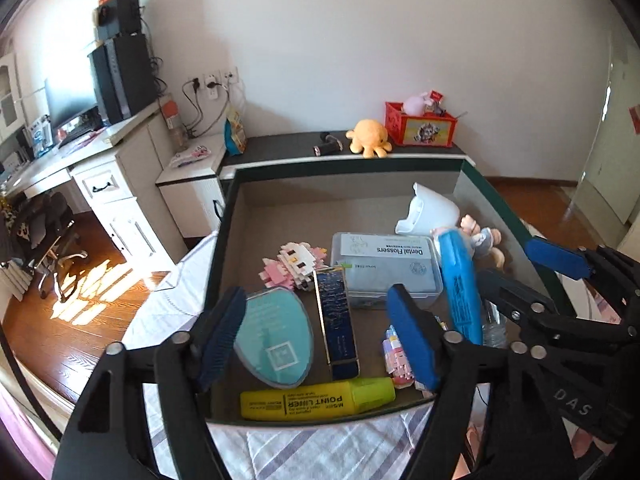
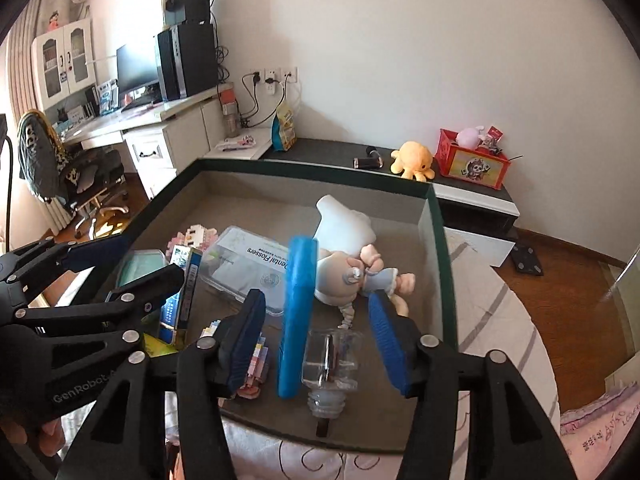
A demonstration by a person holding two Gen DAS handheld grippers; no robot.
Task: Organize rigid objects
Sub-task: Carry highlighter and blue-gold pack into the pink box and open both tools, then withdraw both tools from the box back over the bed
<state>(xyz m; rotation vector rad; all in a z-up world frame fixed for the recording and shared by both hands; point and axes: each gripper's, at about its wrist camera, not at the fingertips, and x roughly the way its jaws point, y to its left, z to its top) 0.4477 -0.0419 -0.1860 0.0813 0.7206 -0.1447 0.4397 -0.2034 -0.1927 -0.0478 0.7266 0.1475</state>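
Observation:
A dark-rimmed box (image 1: 224, 216) on the bed holds the objects. In the left wrist view my left gripper (image 1: 316, 340) is open above a teal oval case (image 1: 276, 340), a dark blue slim box (image 1: 338, 320) and a yellow highlighter (image 1: 316, 398). A dental flosser box (image 1: 384, 268), pink block figure (image 1: 294, 266) and blue highlighter (image 1: 460, 288) lie beyond. In the right wrist view my right gripper (image 2: 316, 344) is open over the blue highlighter (image 2: 298, 316) and a clear small bottle (image 2: 332, 368). A doll (image 2: 360, 276) and white cup (image 2: 344, 224) lie behind.
The box rim (image 2: 438, 240) stands all around. A second small block figure (image 2: 256, 368) lies by the right gripper's left finger. A dark shelf behind holds a yellow plush octopus (image 1: 368, 138) and a red crate (image 1: 420, 124). A desk (image 1: 100, 160) and chair stand left.

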